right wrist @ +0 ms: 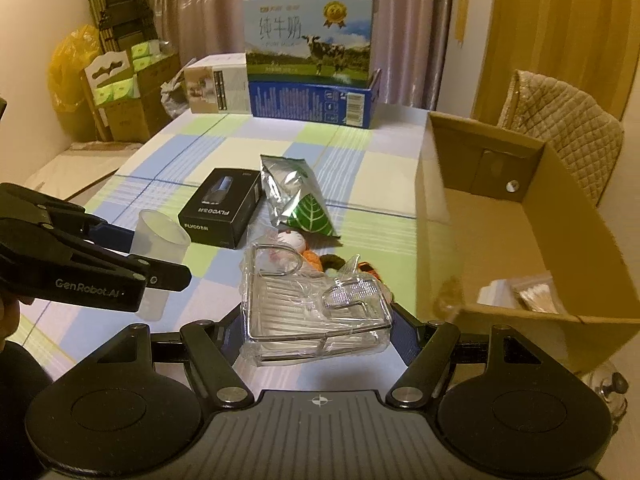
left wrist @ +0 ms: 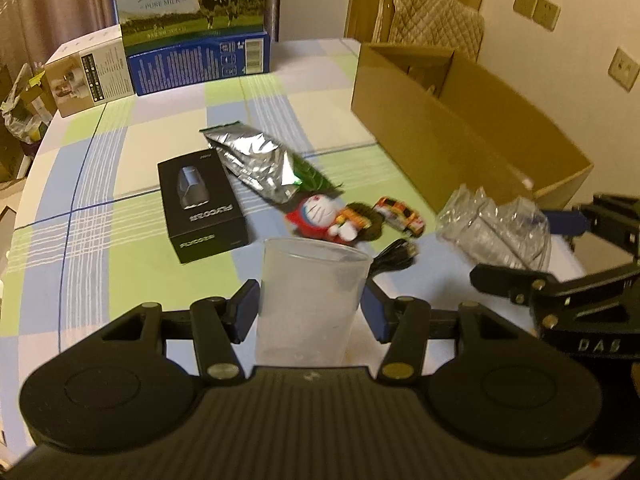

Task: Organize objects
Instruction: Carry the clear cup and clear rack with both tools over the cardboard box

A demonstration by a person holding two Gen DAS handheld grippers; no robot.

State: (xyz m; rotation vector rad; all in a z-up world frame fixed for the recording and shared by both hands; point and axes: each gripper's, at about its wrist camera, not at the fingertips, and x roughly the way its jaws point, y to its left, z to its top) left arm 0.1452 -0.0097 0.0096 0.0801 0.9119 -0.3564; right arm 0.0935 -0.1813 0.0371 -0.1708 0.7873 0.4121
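My left gripper is shut on a translucent plastic cup, held upright above the table; the cup also shows in the right wrist view. My right gripper is shut on a clear plastic-wrapped wire rack, which also shows in the left wrist view. On the checked tablecloth lie a black Flyco box, a silver foil bag, a Doraemon plush, a toy car and a black cable. An open cardboard box stands at the right.
A milk carton case on a blue box and a white box stand at the table's far edge. A padded chair is behind the cardboard box. Small items lie inside the box.
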